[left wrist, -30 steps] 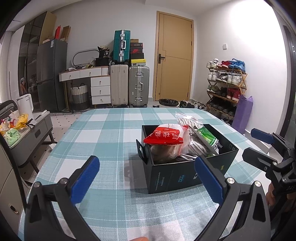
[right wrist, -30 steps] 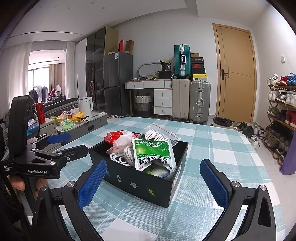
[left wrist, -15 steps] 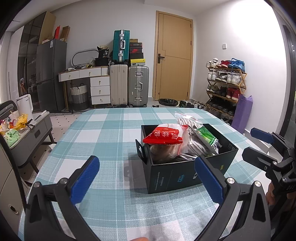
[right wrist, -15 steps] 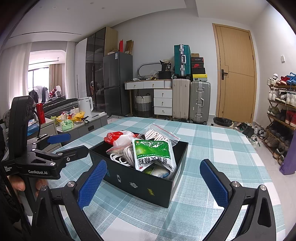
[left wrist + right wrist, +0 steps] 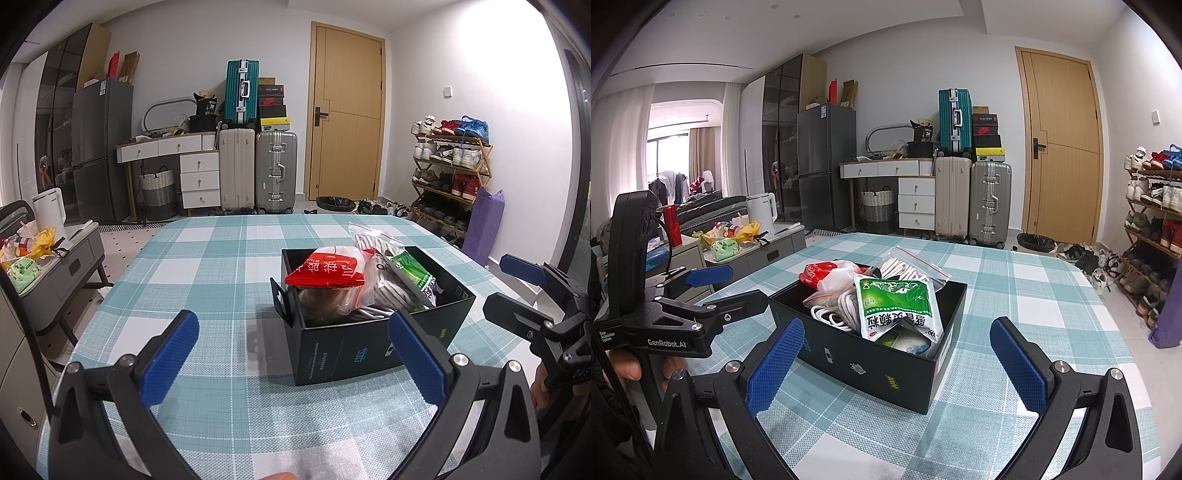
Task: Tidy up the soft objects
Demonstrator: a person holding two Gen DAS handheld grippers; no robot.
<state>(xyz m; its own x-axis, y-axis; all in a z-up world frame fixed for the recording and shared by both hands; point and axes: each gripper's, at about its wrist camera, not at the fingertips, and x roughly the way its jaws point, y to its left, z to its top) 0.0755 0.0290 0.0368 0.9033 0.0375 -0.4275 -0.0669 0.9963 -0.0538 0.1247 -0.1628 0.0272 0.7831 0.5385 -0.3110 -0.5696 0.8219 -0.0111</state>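
Observation:
A black box (image 5: pixel 373 345) (image 5: pixel 871 363) stands on the teal checked tablecloth (image 5: pixel 221 280). It holds soft packets: a red and white bag (image 5: pixel 328 271) (image 5: pixel 822 275), a green packet (image 5: pixel 413 275) (image 5: pixel 897 306), a zip bag of white cord (image 5: pixel 912 267) and white cables (image 5: pixel 831 314). My left gripper (image 5: pixel 293 354) is open and empty, in front of the box's left side. My right gripper (image 5: pixel 895 365) is open and empty, in front of the box. Each gripper shows in the other's view: the right one in the left wrist view (image 5: pixel 513 291), the left one in the right wrist view (image 5: pixel 727 288).
Suitcases (image 5: pixel 258 170), a white drawer desk (image 5: pixel 184 162) and a door (image 5: pixel 347 114) stand at the back. A shoe rack (image 5: pixel 450 173) is at the right, a grey side cabinet (image 5: pixel 55 269) at the left of the table.

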